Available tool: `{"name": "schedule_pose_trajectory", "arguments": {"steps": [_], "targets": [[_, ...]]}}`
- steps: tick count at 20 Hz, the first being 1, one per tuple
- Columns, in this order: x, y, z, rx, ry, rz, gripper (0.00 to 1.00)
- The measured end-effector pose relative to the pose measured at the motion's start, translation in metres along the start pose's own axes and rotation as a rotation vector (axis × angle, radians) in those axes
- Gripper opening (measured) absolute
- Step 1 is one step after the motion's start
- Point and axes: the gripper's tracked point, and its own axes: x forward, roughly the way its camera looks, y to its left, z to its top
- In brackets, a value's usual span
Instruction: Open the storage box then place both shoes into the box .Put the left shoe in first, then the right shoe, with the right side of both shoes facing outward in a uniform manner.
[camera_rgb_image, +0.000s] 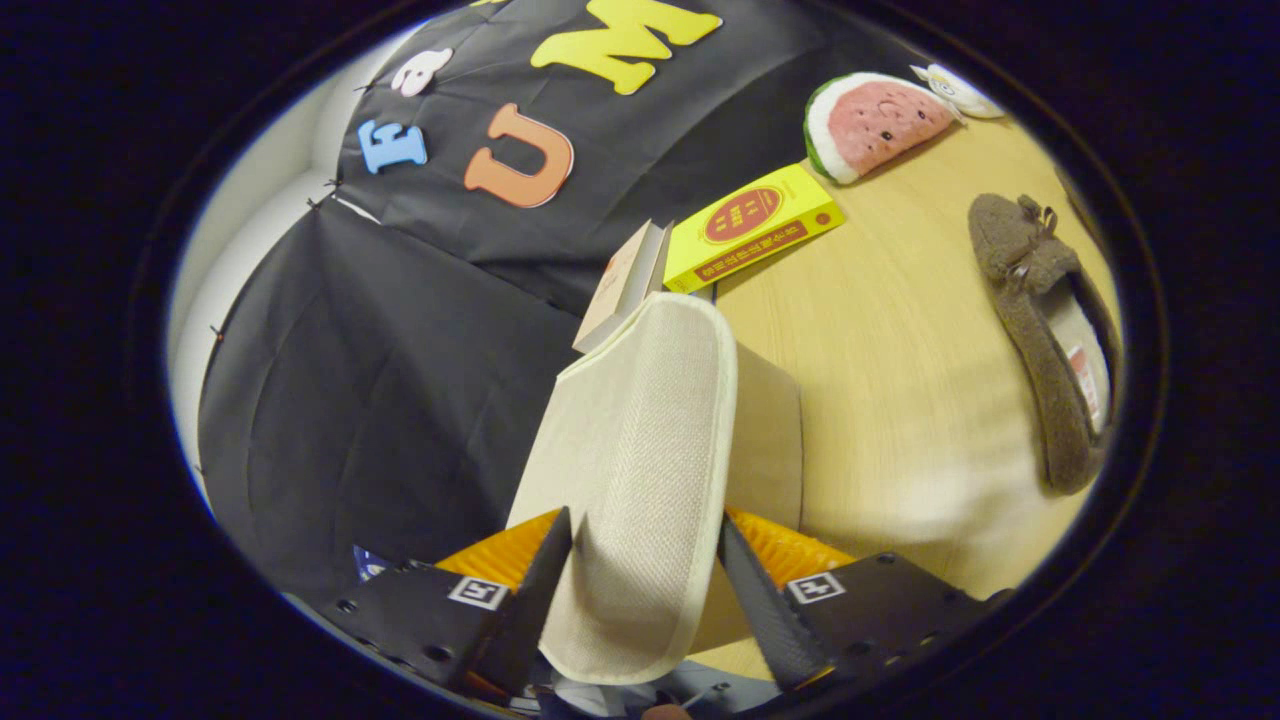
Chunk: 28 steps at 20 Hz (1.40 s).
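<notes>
- Lid flap (640, 470) of the storage box sits between the fingers of the gripper (645, 560); the flap is lifted and tilted, its bound edge curling over toward the fingers.
- Fingers look closed onto the flap from both sides, so I read it as gripped; contact under the flap's edge is hidden.
- Step in hand, my read: opening the box. To do it well, keep the pinch on the bound edge and swing the flap back along its hinge line, not straight up, so the soft box doesn't drag or tip.
- Swing it far enough that it stays open on release; a fabric flap may flop back.
- Flap: off-white woven fabric, paler binding around the rim, rounded corners. Tan side of the box (770, 440) shows just behind it, resting on the wooden table (900, 400).
- Brown fuzzy shoe (1040, 340) with a small bow lies well apart on the table, right of the box, not yet loaded.
- Beyond the box: a yellow carton (755, 225) and a pale card box (625, 280) touching it; farther off, a watermelon plush (870, 120).
</notes>
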Motion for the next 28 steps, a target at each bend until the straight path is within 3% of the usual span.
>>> {"name": "schedule_pose_trajectory", "arguments": {"steps": [5,7,8,9,17,22,28], "targets": [[-0.028,0.012,0.029,-0.045,-0.086,-0.02,0.28],[-0.029,0.02,0.026,-0.048,-0.061,-0.013,0.08],[-0.042,0.019,0.032,-0.061,-0.075,-0.046,0.08],[-0.027,0.026,0.03,-0.066,-0.064,-0.033,0.0],[-0.041,0.136,0.061,-0.271,-0.069,0.03,0.0],[-0.017,0.218,0.05,-0.462,-0.059,0.052,0.0],[0.029,0.274,0.029,-0.552,-0.035,0.055,0.03]]}}
